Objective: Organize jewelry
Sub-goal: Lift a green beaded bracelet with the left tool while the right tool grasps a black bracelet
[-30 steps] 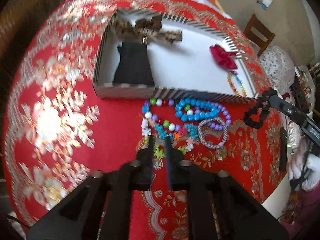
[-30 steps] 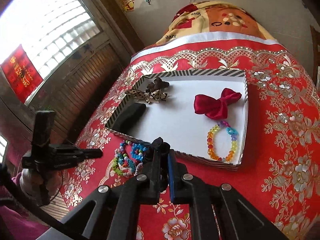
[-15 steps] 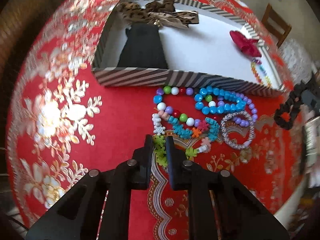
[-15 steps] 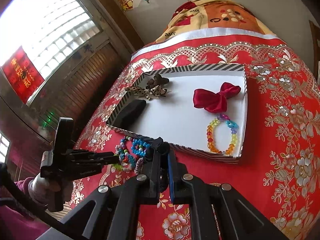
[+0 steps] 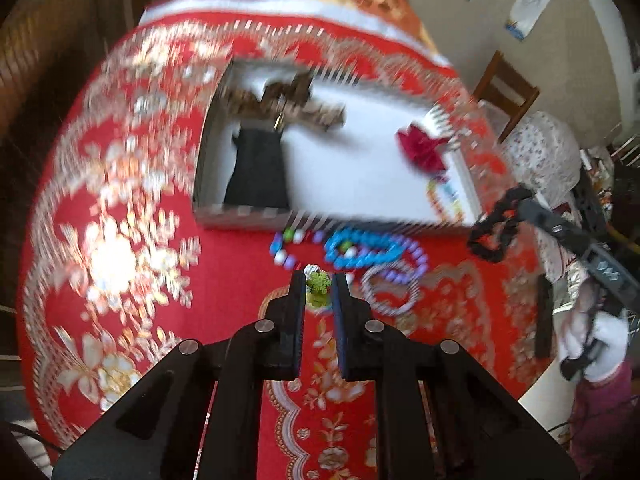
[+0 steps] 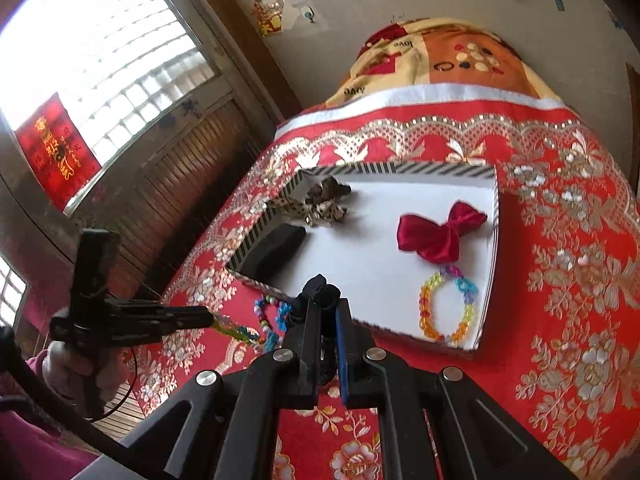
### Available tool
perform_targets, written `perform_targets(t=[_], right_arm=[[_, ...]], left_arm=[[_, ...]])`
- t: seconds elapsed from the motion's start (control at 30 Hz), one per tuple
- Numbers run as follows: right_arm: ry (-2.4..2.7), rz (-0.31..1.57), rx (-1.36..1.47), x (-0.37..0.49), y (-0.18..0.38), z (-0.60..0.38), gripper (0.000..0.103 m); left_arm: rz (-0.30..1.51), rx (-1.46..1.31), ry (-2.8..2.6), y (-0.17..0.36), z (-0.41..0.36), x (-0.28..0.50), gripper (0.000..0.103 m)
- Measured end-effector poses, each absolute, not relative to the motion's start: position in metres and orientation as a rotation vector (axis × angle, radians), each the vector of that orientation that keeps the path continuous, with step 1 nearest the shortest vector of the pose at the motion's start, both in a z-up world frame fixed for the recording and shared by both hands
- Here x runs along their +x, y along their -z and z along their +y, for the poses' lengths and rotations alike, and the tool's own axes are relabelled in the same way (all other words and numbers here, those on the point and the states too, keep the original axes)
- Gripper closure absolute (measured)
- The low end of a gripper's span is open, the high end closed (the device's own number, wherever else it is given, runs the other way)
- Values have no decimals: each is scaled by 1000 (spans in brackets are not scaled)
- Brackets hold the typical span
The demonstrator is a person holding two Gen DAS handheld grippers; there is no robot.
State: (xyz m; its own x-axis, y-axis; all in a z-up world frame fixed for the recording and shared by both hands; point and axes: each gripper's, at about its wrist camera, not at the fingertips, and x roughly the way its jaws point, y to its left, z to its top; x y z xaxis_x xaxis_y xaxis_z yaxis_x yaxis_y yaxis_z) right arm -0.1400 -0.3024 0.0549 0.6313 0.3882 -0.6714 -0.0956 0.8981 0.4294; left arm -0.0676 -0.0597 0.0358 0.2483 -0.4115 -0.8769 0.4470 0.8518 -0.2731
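The flower-bead bracelet [image 5: 319,283] is now pinched in the left tongs [image 5: 318,288]. A second ago those tongs stood wider, down over the bead pile; now they have clenched on the green flower bead and come up from the red cloth. In the right wrist view the bracelet hangs off the left tongs' tip in a slanted string, just above the cloth. So the pick-up looks done, and the next job is likely to carry it into the striped box [image 6: 260,228].

The right tongs [image 6: 322,316] are clenched on a black scrunchie [image 6: 320,288], the same as before, and it is held up in the air near the box's front wall.

The other bracelets lie on the cloth at 12 o'clock from the left tongs: a blue one [image 5: 360,246], a purple one [image 5: 418,258] and a silver one [image 5: 390,290]. They are close together, so the hanging string could catch on them.

Inside the box are a black pouch [image 6: 276,250], a spotted bow [image 6: 316,204], a red bow [image 6: 438,232] and a rainbow bracelet [image 6: 446,304]. The middle of the box floor is bare. The box's front wall stands between the tongs and that spot, so the bracelet must go over it.
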Motion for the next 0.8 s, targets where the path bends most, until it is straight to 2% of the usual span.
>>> perform_targets(t=[0.33, 0.8], right_arm=[[-259, 811, 344, -124, -77, -306, 97], [-173, 800, 321, -80, -89, -327, 97]], left_arm=[[1047, 85, 620, -94, -82, -41, 91], [982, 167, 639, -96, -143, -1, 91]])
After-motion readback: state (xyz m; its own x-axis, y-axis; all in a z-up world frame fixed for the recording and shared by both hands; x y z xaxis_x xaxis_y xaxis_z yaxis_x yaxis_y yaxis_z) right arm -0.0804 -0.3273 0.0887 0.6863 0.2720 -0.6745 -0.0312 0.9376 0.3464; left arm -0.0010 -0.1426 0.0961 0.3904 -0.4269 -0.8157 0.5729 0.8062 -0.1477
